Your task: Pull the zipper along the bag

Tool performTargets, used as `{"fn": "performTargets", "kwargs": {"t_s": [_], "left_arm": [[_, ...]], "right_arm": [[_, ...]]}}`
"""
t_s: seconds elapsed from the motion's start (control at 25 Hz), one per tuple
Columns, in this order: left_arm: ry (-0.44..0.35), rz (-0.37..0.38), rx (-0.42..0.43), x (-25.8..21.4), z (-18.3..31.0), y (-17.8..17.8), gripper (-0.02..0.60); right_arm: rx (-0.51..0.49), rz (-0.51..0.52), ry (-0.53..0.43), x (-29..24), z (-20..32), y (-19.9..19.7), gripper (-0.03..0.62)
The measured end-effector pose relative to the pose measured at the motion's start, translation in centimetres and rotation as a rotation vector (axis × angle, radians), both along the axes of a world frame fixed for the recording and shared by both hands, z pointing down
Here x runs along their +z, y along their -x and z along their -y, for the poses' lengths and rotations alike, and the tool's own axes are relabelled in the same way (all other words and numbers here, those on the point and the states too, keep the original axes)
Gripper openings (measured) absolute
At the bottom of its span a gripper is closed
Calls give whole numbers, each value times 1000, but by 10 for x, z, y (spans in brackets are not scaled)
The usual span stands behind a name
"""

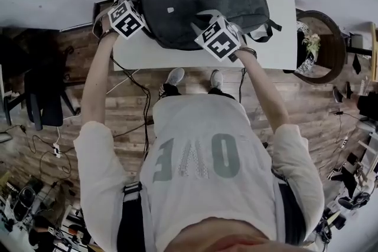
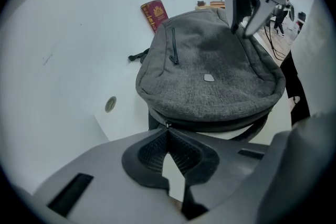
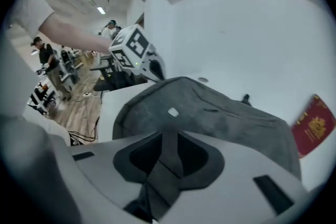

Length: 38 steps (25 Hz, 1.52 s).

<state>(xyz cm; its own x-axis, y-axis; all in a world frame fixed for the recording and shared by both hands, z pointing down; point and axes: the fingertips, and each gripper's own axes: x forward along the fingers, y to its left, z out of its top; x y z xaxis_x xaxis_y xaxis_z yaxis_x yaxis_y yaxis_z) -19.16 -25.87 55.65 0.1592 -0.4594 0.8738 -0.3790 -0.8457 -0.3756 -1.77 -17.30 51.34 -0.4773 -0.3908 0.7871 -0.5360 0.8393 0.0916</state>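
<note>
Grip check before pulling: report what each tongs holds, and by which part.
The left tongs apparently pinch the backpack by its zipper pull; the right tongs clamp its grey strap.

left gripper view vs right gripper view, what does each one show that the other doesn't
Left gripper view only: the zipper pull at its shut jaws, and the right gripper from outside, at the far edge of the grey backpack. Right gripper view only: a grey strap clamped in its jaws, and the left gripper from outside. Both: the backpack, the red booklet and the white table.
</note>
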Motion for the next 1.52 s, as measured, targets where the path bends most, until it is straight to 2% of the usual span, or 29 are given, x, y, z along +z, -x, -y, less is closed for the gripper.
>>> {"fn": "performTargets", "kwargs": {"t_s": [0.08, 0.16, 0.24, 0.28, 0.44, 0.68, 0.92, 1.16, 1.52], "left_arm": [[12, 16, 24, 0, -2, -1, 23], [24, 24, 44, -2, -4, -1, 23], [30, 23, 50, -7, -4, 0, 23], [32, 22, 50, -9, -5, 0, 23], [47, 22, 50, -10, -13, -3, 23], [60, 38, 68, -10, -36, -6, 23], [72, -12, 39, -10, -61, -11, 24], [87, -36, 62, -8, -93, -23, 25], [130, -101, 41, -2, -129, -42, 25]], "right_arm": [[-68, 46, 40, 19, -10, 39, 177], [-71, -29, 37, 42, -7, 55, 225], [-61, -127, 10, 52, -3, 57, 222], [-58, -136, 9, 53, -2, 58, 222], [-37, -121, 52, 56, 2, 55, 232], [-60, -116, 45, 52, -1, 56, 232], [-59, -111, 41, 53, -2, 57, 233], [-62, -124, 43, 54, -3, 56, 233], [-62, -123, 42, 55, -2, 56, 233]]}}
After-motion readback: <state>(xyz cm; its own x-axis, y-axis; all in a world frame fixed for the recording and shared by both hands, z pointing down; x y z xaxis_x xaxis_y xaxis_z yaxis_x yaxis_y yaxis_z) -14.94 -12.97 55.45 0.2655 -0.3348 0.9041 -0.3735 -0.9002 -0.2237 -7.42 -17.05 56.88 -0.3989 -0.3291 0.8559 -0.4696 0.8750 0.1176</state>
